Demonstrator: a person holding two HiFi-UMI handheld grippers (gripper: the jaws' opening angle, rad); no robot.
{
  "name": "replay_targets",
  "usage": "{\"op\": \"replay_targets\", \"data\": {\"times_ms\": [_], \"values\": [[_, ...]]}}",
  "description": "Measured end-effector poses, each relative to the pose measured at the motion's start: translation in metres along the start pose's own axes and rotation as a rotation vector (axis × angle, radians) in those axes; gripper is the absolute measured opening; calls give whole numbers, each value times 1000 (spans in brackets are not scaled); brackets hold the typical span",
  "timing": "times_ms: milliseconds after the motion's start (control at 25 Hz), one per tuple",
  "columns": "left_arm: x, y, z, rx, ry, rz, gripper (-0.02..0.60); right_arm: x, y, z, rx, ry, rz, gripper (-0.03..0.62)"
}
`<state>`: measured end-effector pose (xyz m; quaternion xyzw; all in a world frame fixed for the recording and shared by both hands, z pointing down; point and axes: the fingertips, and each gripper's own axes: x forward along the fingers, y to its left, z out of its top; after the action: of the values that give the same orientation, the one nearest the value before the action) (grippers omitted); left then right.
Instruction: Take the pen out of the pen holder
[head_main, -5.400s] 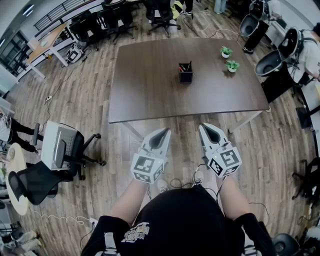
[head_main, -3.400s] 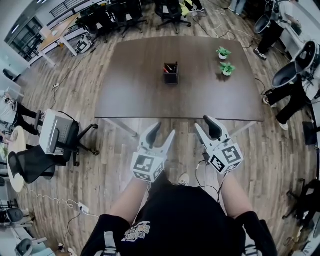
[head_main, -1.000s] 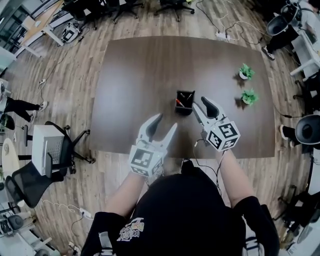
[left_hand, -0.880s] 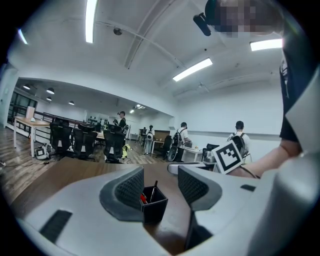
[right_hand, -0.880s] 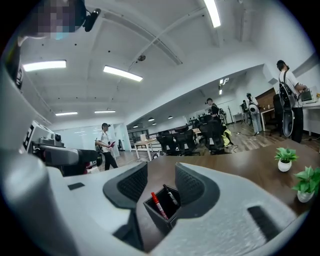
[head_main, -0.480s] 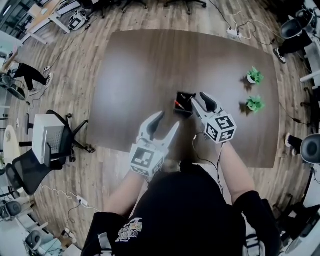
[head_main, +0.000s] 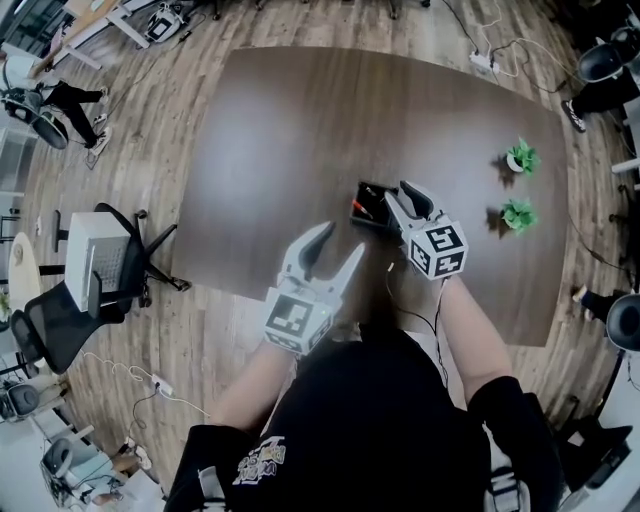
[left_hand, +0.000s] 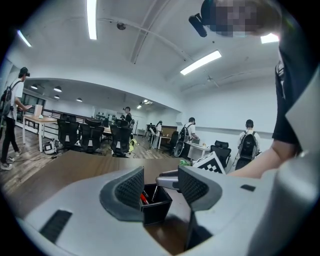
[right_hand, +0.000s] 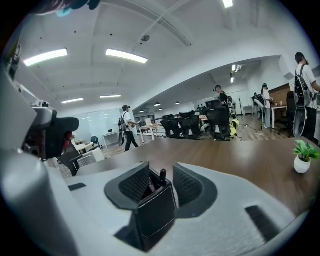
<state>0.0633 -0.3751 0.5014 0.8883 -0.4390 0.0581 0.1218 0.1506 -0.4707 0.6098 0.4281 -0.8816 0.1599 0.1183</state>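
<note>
A black square pen holder (head_main: 370, 203) stands on the dark wooden table (head_main: 300, 130), with a red pen (left_hand: 143, 198) and dark pens in it. My right gripper (head_main: 397, 200) is down at the holder's right side, its jaws closing. In the right gripper view the holder (right_hand: 155, 212) fills the gap below the jaws, and a black pen top (right_hand: 162, 174) stands between the pads without being pressed. My left gripper (head_main: 336, 252) hovers open over the table's near edge, short of the holder (left_hand: 156, 204), with nothing between its fingers.
Two small potted plants (head_main: 521, 157) (head_main: 517, 214) stand at the table's right end; one plant (right_hand: 302, 157) shows in the right gripper view. An office chair (head_main: 100, 265) sits left of the table. People and desks are in the background.
The person has walked up to the table and both grippers have come forward. The right gripper has sunk to the pen holder and its jaws have narrowed a little around the pens.
</note>
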Motion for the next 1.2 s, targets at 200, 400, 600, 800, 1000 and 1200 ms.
{"op": "replay_targets", "data": {"times_ms": [200,400,600,800,1000,1200], "values": [[1,3,-2,-12,5,11,190,6,1,-6,-28,18,3,136],[0,8,-7,-30,16,20,190,10,1,-9,-64,20,-15,114],[-2,9,-8,-45,27,21,190,11,-1,-9,-123,13,-61,78],[-7,10,-7,-51,25,22,190,10,-2,-8,-96,2,-90,71],[-12,12,-5,-49,25,24,190,10,2,-7,-74,0,-93,51],[-20,14,-3,-38,9,26,190,8,8,-5,-63,-1,-95,40]]}}
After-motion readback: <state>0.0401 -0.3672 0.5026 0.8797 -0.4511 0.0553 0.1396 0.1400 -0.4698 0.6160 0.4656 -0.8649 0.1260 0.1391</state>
